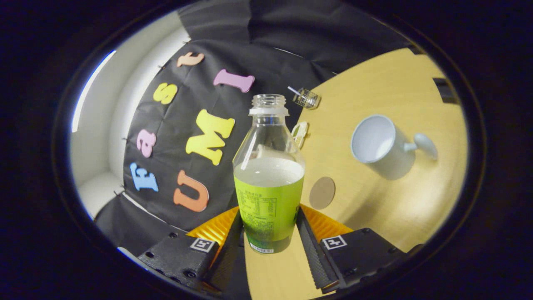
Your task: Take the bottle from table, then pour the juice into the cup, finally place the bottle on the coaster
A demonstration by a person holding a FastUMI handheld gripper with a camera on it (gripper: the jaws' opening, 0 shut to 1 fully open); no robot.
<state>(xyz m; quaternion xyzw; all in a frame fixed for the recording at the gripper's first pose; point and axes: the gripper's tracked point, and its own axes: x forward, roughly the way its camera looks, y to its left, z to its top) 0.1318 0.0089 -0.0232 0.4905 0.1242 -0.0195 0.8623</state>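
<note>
Gripper view, looking forward along the two fingers: the hand-held gripper (268,233) is closed around the lower body of the bottle (268,183). One finger presses against each side of the labelled section, so the bottle sits between the fingers and is clamped by both.

The bottle is a clear plastic type with a green label (268,208) wrapped around its lower half. Its cap is off and the threaded neck is open. Pale liquid fills it to roughly the top edge of the label; the upper shoulder and neck are empty. In this view the bottle runs straight away from the camera in line with the fingers. Whether its base touches the surface (395,200) cannot be determined.

The surface is light wood-coloured and appears tilted in this view, rising to the right of the bottle. Items on it:

- A round brown coaster (322,192) lies flat just beside the bottle, near the right-hand finger.
- A white cup (377,143) with a handle stands beyond the coaster, well apart from the bottle. Its mouth faces the camera and the interior looks empty.
- A small clear glass object (307,98) lies farther back, close to the far edge of the surface.
- A small pale item (300,132) shows just behind the shoulder of the bottle; its kind cannot be determined.

Black cloth (233,54) forms the wall of the booth behind the bottle, with a white wall section (125,104) beside it.
</note>
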